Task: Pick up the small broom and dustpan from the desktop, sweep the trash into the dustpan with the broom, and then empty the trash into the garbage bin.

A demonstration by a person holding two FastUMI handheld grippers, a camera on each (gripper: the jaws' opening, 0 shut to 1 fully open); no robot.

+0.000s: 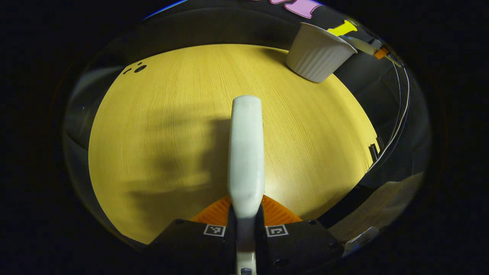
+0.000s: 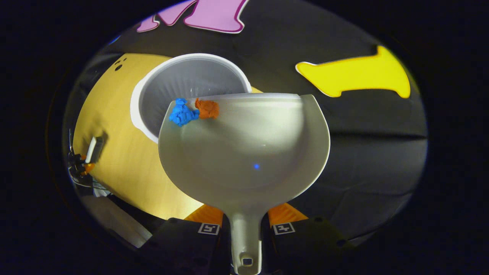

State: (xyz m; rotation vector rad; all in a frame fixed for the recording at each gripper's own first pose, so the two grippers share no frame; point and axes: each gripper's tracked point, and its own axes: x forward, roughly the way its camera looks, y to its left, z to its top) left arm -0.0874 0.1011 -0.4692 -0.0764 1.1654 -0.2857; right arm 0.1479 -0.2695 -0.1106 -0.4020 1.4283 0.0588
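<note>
right gripper (image 2: 246, 225) clamped on dustpan (image 2: 244, 152) handle, pan tipped over white ribbed garbage bin (image 2: 187, 82), blue scrap (image 2: 182, 112) and orange scrap (image 2: 207, 108) at its front lip; left gripper (image 1: 245, 225) clamped on broom (image 1: 246, 152) above wooden desktop (image 1: 153, 133).

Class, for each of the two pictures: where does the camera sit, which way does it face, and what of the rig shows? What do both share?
Left gripper view: rides the left gripper, facing down over the desk along the broom handle it clamps.
Right gripper view: rides the right gripper, facing along the dustpan toward the bin, blue scrap and orange scrap at its lip.
Shared: the bin and the desk.
</note>
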